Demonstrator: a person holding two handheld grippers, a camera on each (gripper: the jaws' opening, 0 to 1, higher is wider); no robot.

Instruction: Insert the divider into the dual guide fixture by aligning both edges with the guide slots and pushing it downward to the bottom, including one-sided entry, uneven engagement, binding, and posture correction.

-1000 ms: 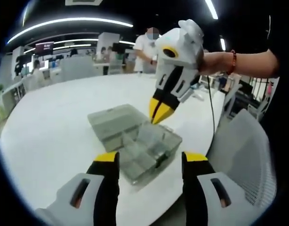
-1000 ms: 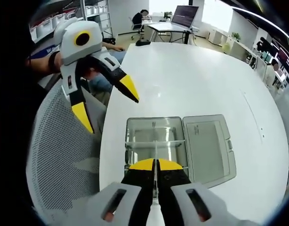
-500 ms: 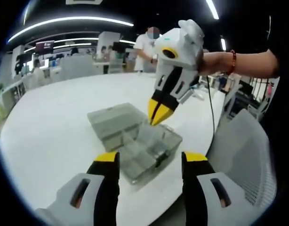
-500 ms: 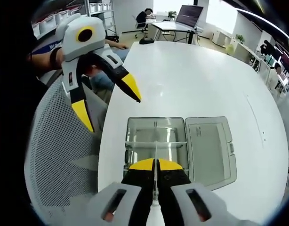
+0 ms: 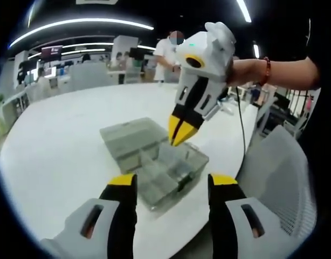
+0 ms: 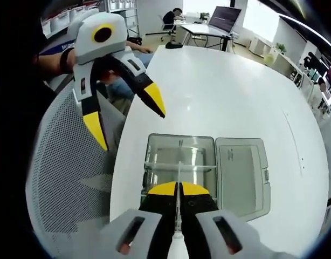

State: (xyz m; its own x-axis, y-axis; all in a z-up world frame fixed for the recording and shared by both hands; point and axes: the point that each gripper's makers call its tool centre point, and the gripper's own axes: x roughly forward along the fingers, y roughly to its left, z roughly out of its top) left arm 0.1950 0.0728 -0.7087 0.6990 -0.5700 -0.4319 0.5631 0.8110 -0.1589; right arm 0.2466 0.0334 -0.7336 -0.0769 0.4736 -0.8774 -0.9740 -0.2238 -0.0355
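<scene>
While poised over clear box (image 6: 179,162) on white table (image 6: 219,91), right gripper (image 6: 178,190) clenched on thin divider (image 6: 178,175); left gripper (image 6: 128,121) released, hovering nearby.

Chair (image 6: 68,183) crowds table (image 6: 219,91) edge beside box (image 6: 179,162).

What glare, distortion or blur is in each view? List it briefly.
Left gripper view: ceiling light strips bow with the fisheye; the background room looks soft and hazy. Right gripper view: even lighting, the white table is bright, the clear box stays sharp, and the right tool shut on the divider looks slightly soft.
</scene>
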